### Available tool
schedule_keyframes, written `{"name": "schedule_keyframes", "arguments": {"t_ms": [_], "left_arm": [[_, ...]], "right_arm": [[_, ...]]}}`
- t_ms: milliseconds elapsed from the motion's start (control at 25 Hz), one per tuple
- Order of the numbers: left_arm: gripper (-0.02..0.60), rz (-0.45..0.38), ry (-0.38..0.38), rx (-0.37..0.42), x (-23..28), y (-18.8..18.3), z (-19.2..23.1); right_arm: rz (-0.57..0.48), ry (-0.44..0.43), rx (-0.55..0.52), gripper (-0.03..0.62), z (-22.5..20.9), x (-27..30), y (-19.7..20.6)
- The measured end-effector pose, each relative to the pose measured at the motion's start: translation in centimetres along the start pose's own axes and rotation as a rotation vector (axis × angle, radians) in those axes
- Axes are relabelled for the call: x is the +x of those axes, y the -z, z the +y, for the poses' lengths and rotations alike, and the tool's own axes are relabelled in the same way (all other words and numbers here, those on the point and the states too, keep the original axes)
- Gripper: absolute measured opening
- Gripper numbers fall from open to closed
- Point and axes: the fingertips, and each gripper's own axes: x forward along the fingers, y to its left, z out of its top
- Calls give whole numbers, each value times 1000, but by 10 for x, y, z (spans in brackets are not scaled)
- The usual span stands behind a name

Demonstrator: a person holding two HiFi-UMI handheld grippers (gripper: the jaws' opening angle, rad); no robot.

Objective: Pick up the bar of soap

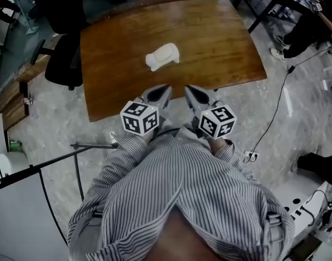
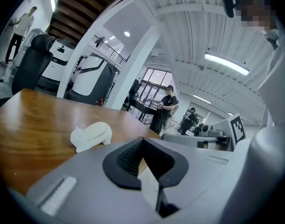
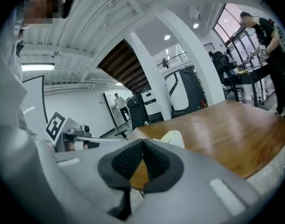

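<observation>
The only print to be seen is the black-and-white square pattern on the marker cubes, one [image 1: 139,117] on the left gripper [image 1: 161,91] and one [image 1: 217,122] on the right gripper [image 1: 192,93]. None of it reads as letters.

The white, rounded bar of soap [image 1: 162,56] lies near the middle of the brown wooden table [image 1: 220,42]. It has bare wood on every side and is well apart from all four edges. In the left gripper view the soap [image 2: 91,135] sits ahead and to the left of the tips. In the right gripper view it [image 3: 173,136] peeks over the fingers just right of centre.

Both grippers are held close together in front of the person's striped grey shirt [image 1: 182,189], their tips at the table's curved near edge and well short of the soap. The left gripper's dark ribbed fingers [image 2: 128,160] meet at the tip with nothing between them. The right gripper's fingers [image 3: 154,160] are likewise pressed together at the tip and hold nothing.

A black office chair [image 1: 65,64] stands at the table's left edge. A black cable [image 1: 280,102] trails over the speckled grey floor [image 1: 296,129] to the right.
</observation>
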Motion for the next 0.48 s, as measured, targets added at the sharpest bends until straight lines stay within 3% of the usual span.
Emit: {"name": "schedule_keyframes", "arguments": {"t_ms": [240, 480], "left_arm": [[3, 40, -3, 11, 31, -14, 41], [5, 126, -58, 63, 55, -18, 82]], "right_arm": [[27, -2, 28, 2, -32, 30, -7], [73, -57, 42, 2, -53, 62, -18]]}}
